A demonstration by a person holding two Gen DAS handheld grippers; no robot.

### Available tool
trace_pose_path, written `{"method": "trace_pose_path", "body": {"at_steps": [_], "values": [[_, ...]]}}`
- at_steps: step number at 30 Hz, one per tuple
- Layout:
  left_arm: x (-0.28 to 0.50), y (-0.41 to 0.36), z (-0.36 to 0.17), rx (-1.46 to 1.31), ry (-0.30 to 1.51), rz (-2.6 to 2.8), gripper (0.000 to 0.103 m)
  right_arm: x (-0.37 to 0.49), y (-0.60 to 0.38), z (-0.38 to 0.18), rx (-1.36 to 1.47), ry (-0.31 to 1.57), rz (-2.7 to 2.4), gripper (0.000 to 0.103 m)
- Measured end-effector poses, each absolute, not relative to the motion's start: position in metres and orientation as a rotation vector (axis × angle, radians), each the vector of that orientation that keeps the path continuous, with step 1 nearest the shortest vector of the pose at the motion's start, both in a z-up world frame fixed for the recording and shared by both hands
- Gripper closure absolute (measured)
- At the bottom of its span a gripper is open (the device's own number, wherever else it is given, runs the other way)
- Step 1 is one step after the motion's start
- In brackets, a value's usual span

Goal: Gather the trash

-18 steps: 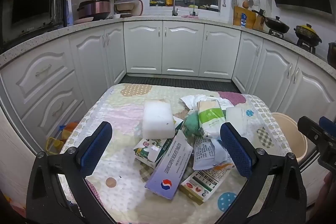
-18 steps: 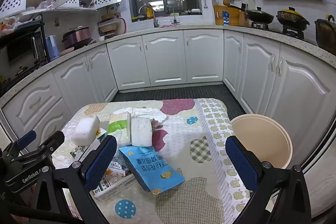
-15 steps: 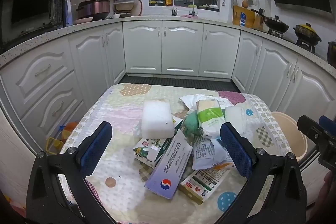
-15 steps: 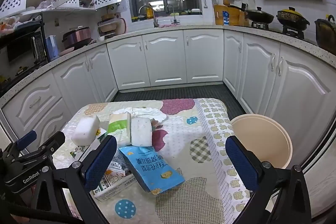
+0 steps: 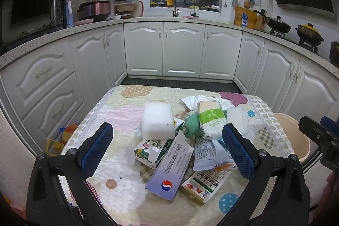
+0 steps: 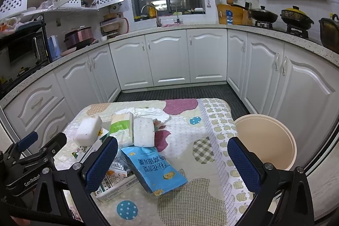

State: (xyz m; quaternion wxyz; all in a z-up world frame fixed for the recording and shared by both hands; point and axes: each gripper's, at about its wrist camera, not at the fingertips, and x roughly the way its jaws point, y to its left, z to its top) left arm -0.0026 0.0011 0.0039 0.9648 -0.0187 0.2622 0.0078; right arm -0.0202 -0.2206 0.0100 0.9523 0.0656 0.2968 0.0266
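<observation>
almost nothing changes from a moment ago: the trash pile sits in the same spot on the table (image 6: 214, 118) and both grippers hang over the near edge just as before. the left gripper (image 5: 167, 148) has its jaws wide apart and holds nothing. the right gripper (image 6: 172, 164) also has its jaws wide apart and holds nothing. the pile is on the left half of the table: a white sponge (image 5: 157, 119), a green and white pack (image 5: 209, 120), a purple box (image 5: 170, 171), a blue bag (image 6: 153, 167), crumpled paper (image 6: 150, 111) and more boxes, all touching or lying on each other. the bin (image 6: 266, 141) stands just beside the table on the right, and it looks empty. so the job seems not yet started, and no piece is picked up. the blue bag lies nearest the right gripper, so it looks like an easy first grab.
</observation>
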Motion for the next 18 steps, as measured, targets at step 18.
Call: {"method": "trace_pose_path", "body": {"at_steps": [18], "values": [[-0.0009, -0.0041, -0.0052, -0.043, 0.537, 0.018, 0.001, -0.0166, -0.2228, 0.0048, 0.142, 0.625, 0.057, 0.000]]}}
